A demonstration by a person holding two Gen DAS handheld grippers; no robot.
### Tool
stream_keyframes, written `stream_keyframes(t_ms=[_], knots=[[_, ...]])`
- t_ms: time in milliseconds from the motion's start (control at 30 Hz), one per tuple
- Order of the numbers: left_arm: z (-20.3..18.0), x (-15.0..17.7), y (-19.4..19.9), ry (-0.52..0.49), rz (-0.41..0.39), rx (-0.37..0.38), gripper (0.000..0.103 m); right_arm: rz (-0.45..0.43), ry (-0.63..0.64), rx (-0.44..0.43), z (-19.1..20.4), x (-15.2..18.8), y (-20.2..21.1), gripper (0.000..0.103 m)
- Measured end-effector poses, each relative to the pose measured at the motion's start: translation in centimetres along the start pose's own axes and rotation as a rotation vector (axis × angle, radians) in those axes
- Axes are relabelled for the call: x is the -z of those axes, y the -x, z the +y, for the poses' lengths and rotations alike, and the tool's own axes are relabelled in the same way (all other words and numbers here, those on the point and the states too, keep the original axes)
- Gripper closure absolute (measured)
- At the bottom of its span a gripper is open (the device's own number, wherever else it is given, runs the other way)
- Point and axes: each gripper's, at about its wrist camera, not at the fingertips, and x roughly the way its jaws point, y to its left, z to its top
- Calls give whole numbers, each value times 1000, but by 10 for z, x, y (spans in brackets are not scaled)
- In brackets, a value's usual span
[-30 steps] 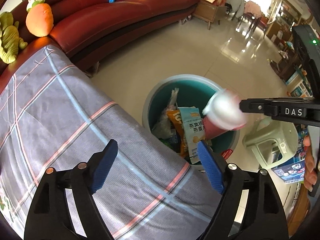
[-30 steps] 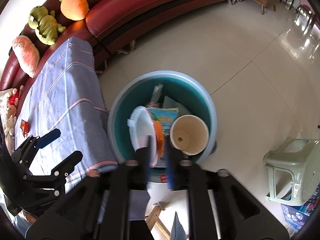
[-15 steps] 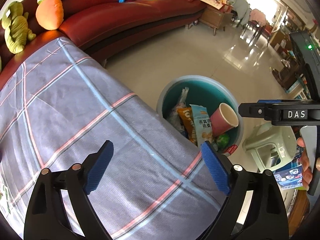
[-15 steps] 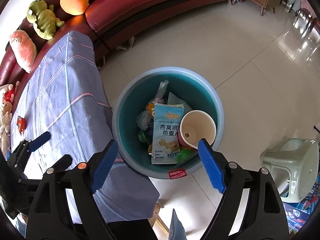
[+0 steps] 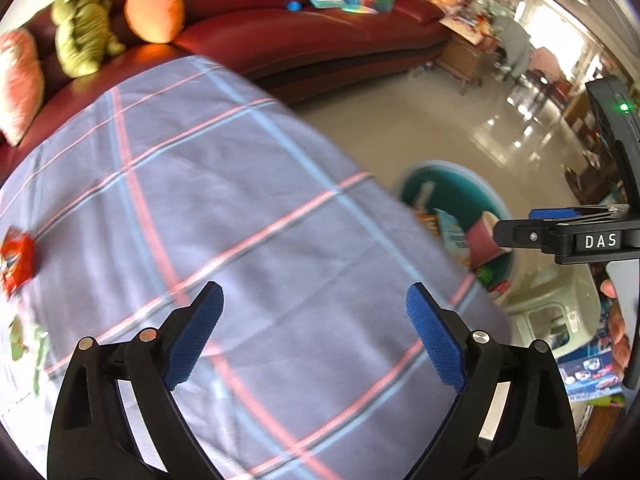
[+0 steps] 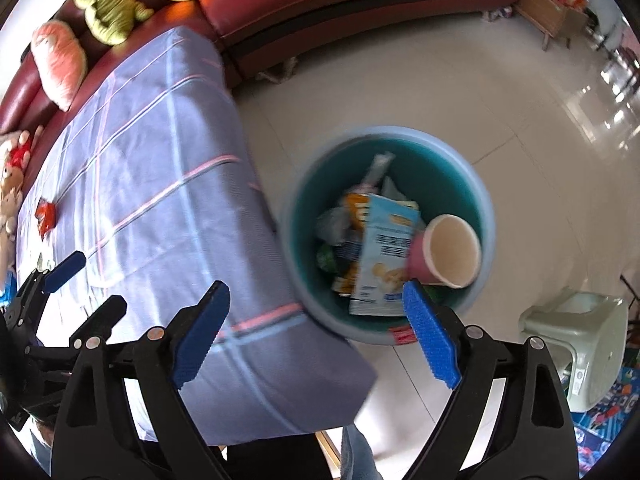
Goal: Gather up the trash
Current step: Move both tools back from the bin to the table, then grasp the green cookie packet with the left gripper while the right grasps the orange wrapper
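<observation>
While both hand-held grippers (image 5: 314,334) (image 6: 316,330) gape empty, bin (image 6: 486,216) abuts tablecloth (image 6: 160,184) edge.

My left gripper (image 5: 314,334) has its jaws spread wide, blue pads (image 5: 434,338) facing each other with nothing between them. My right gripper (image 6: 316,334) is just as wide apart and empty. In the left view the right one shows side-on at the right edge, my fingers (image 5: 618,332) wrapped on its handle. In the right view the left one sits low at the left edge.
</observation>
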Motion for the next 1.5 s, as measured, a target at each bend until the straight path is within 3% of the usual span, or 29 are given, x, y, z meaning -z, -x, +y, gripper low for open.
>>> stream_keyframes(t_ms=[200,433,600,933,1000,1100,1500], knots=[[72,21,23,100,-18,-82,10,21,119,-8,71,-5,-6,19],[177,54,54,357,-33,-186,10,46,256,-27,163,-10,-15,19],[232,79,56,532,-16,-235,10,82,330,-45,222,-19,-29,19],[270,74,29,617,-8,-217,12,148,418,-55,319,-47,-58,19],[278,74,27,619,-21,-256,41,148,438,-52,336,-52,-62,19],[292,77,30,598,-31,-246,51,153,463,-48,360,-59,-68,19],[382,89,67,634,-85,-297,51,176,662,-106,479,-76,-102,19]])
